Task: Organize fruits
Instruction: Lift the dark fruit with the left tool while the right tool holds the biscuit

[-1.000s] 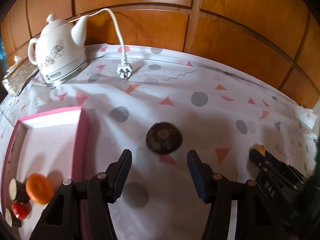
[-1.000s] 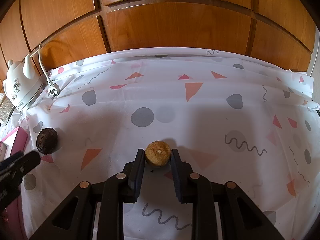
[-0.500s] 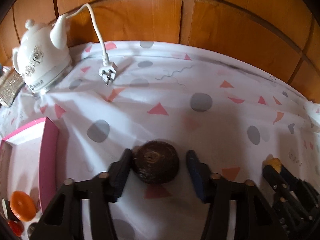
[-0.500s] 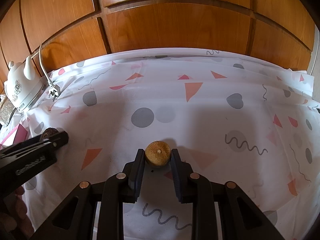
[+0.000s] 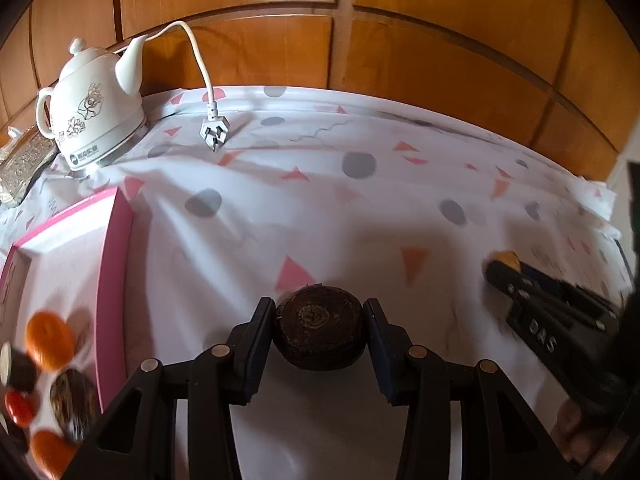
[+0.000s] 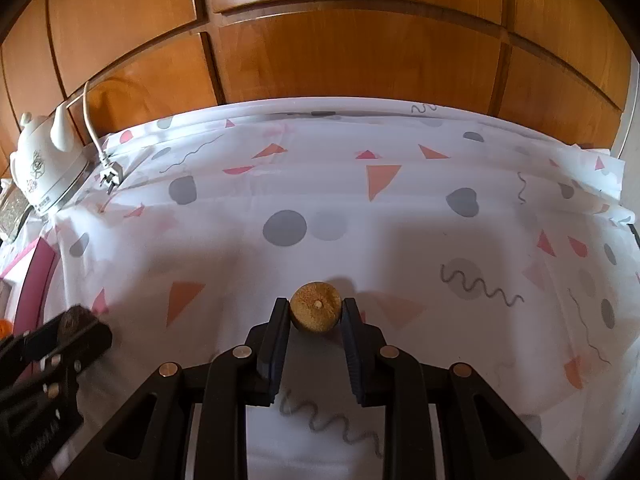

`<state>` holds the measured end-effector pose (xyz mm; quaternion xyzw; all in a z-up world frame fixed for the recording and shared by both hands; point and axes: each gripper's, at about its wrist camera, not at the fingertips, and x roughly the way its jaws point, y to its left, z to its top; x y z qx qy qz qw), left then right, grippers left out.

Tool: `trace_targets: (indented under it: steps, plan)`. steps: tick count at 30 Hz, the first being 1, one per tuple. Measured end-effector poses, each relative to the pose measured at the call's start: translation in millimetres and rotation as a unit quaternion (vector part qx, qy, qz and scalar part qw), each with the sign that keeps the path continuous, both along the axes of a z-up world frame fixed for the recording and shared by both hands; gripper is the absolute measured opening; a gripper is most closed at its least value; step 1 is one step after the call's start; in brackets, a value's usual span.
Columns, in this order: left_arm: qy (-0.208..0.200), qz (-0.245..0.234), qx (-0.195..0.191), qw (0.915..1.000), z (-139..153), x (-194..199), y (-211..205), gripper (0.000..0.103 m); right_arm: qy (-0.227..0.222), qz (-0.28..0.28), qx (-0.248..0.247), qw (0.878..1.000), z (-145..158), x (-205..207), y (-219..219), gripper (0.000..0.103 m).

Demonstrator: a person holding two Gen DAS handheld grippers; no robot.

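My left gripper [image 5: 319, 322] is shut on a dark brown round fruit [image 5: 319, 336], held over the white patterned cloth. My right gripper [image 6: 315, 316] is shut on a small tan round fruit [image 6: 316, 307]. The right gripper also shows at the right of the left wrist view [image 5: 505, 266], with the tan fruit [image 5: 507, 258] at its tip. The left gripper shows at the lower left of the right wrist view [image 6: 78, 326], with the dark fruit [image 6: 74, 317] between its fingers. A pink tray [image 5: 114, 280] at the left holds several fruits, among them an orange one [image 5: 49, 340].
A white ceramic kettle [image 5: 94, 108] stands at the back left, its white cord and plug [image 5: 214, 134] lying on the cloth. A glass dish [image 5: 22, 162] sits left of the kettle. Wooden panelling [image 6: 340, 52] runs behind the table.
My left gripper has closed on the dark fruit and drawn back towards the tray, lifting it. My right gripper stays shut on the tan fruit and has barely moved.
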<state>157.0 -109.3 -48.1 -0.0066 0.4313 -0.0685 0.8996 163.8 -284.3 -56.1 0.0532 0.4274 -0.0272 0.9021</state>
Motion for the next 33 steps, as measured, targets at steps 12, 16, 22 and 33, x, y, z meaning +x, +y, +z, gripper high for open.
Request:
trace_targets:
  steps: [12,16,22,33]
  plan:
    - [-0.023,-0.023,-0.005,0.9995,12,-65,2,0.045,-0.018,0.021,0.006,1.0,21,-62,6,0.026]
    - [-0.014,-0.027,-0.003,0.9995,2,-73,2,0.045,-0.022,0.022,0.004,1.0,20,-81,13,0.026]
    - [-0.029,-0.035,0.015,0.9989,-12,-76,-2,0.045,-0.003,0.012,-0.014,1.0,-1,-84,18,0.026]
    - [-0.039,-0.038,0.023,0.9983,-17,-74,-5,0.046,-0.009,0.007,0.0,1.0,-8,-87,13,0.026]
